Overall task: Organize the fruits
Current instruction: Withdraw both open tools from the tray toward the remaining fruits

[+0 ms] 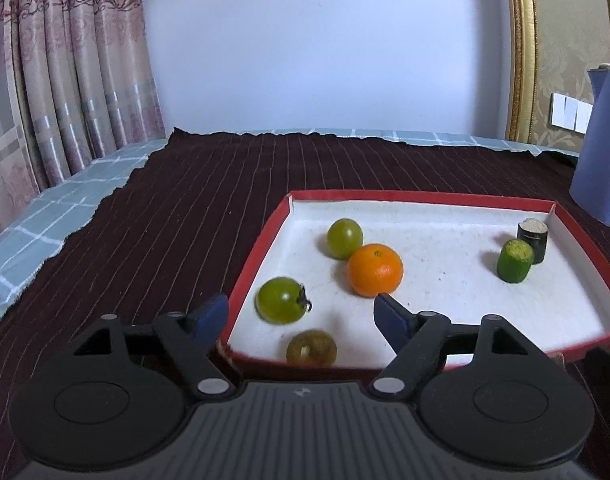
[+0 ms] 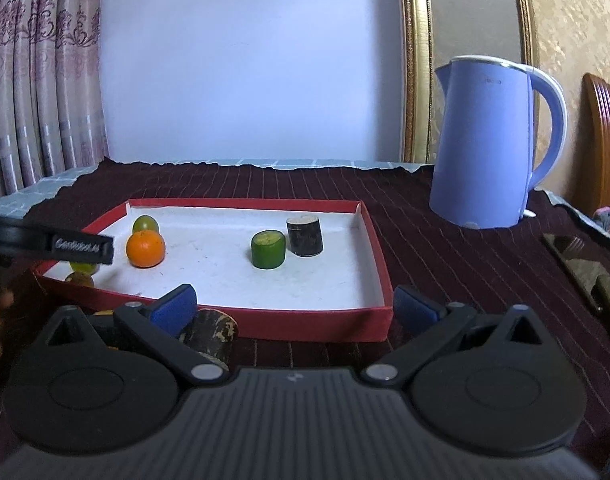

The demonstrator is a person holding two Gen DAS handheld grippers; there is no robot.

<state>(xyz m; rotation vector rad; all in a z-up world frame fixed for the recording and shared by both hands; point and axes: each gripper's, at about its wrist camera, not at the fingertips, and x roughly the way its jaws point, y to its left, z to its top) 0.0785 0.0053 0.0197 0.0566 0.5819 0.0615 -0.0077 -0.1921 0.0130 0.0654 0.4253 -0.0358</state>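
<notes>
Left tool (image 1: 301, 314) is hovering with its jaws spread and nothing between them, just over the near wall of the red tray (image 1: 261, 248). Right tool (image 2: 295, 306) is also standing open and empty, in front of the tray's near wall.

Just ahead of the left tool, a green tomato (image 1: 281, 300) and a brownish kiwi-like fruit (image 1: 311, 348) are lying on the white floor of the tray; both look blurred, so they may be rolling. Farther ahead sit an orange (image 1: 375, 270) and a second green tomato (image 1: 345, 238).

Judging by looks, these round fruits are light, smooth and quick to roll; gripping across the widest middle with gentle pressure seems safest.

A dark cylinder (image 2: 211, 334) is lying just beside the right tool's left finger, outside the tray.
</notes>
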